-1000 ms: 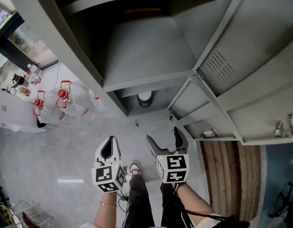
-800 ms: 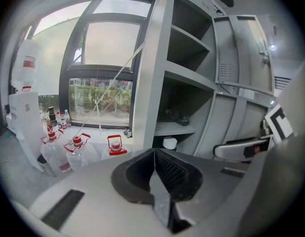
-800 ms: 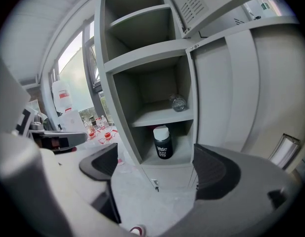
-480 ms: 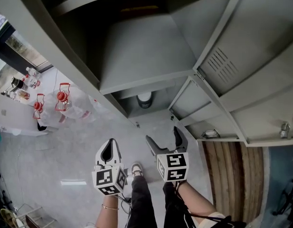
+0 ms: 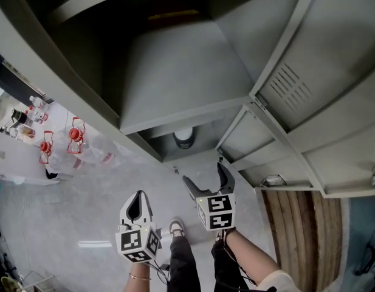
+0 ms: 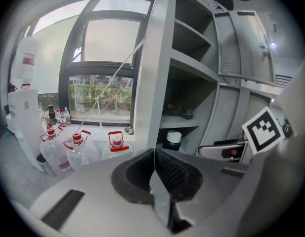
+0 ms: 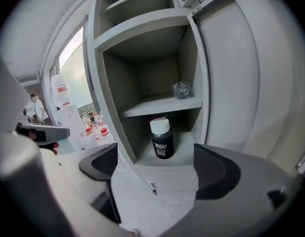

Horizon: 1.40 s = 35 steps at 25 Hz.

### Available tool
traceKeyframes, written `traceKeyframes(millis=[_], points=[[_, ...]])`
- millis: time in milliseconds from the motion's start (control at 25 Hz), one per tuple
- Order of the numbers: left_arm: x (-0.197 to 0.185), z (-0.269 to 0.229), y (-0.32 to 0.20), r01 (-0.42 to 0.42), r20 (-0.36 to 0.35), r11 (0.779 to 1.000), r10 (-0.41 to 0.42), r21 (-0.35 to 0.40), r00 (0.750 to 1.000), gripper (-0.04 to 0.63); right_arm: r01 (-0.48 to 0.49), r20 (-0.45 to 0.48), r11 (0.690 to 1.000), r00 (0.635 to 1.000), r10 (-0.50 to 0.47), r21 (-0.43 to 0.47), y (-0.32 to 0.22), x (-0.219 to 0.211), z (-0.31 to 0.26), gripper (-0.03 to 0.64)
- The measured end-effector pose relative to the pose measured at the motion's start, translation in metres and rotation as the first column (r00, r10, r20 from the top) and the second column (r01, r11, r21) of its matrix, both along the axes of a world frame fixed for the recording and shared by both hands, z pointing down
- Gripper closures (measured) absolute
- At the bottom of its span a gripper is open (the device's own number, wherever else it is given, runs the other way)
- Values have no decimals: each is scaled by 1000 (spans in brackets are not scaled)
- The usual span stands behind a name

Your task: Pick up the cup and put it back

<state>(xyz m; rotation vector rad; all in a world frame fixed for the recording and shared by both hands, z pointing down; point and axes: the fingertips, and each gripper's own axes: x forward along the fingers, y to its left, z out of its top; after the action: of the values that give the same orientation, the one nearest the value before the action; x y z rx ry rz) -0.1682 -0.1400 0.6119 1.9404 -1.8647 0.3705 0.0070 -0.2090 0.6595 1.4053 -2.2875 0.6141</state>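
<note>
The cup (image 5: 183,137) is a black bottle with a white lid, standing upright in the bottom compartment of a grey locker (image 5: 181,72). It also shows in the right gripper view, cup (image 7: 162,138), and in the left gripper view, cup (image 6: 173,140). My right gripper (image 5: 204,174) is open and points at the compartment, short of the cup, with nothing between its jaws (image 7: 157,167). My left gripper (image 5: 137,201) hangs lower left over the floor, jaws shut and empty (image 6: 154,172).
The locker door (image 5: 309,102) stands open at the right. A round glass object (image 7: 181,90) lies on the shelf above the cup. Water jugs with red caps (image 5: 75,135) stand on the floor at the left. The person's legs and shoe (image 5: 175,229) are below the grippers.
The right gripper has moved a little up and left toward the locker's bottom compartment. The left gripper dropped slightly in the view. Neither changed its state.
</note>
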Motion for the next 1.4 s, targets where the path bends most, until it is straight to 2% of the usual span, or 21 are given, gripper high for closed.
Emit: traceKeyframes(millis=[360, 680, 880, 1400], points=[[-7, 19, -9, -16, 10, 1000, 16, 10, 1000, 586, -13, 17, 1000, 1000, 12, 16, -33, -15, 31, 164], [-9, 35, -11, -11, 1, 1000, 11, 2, 1000, 584, 21, -20, 1000, 1000, -21, 14, -55, -36, 70, 161], [-10, 38, -16, -11, -3, 1000, 11, 10, 1000, 584, 5, 5, 1000, 1000, -5, -4, -64, -44, 83, 158], [-2, 57, -26, -22, -25, 1000, 22, 13, 999, 585, -12, -19, 1000, 1000, 12, 7, -94, -49, 114, 153]])
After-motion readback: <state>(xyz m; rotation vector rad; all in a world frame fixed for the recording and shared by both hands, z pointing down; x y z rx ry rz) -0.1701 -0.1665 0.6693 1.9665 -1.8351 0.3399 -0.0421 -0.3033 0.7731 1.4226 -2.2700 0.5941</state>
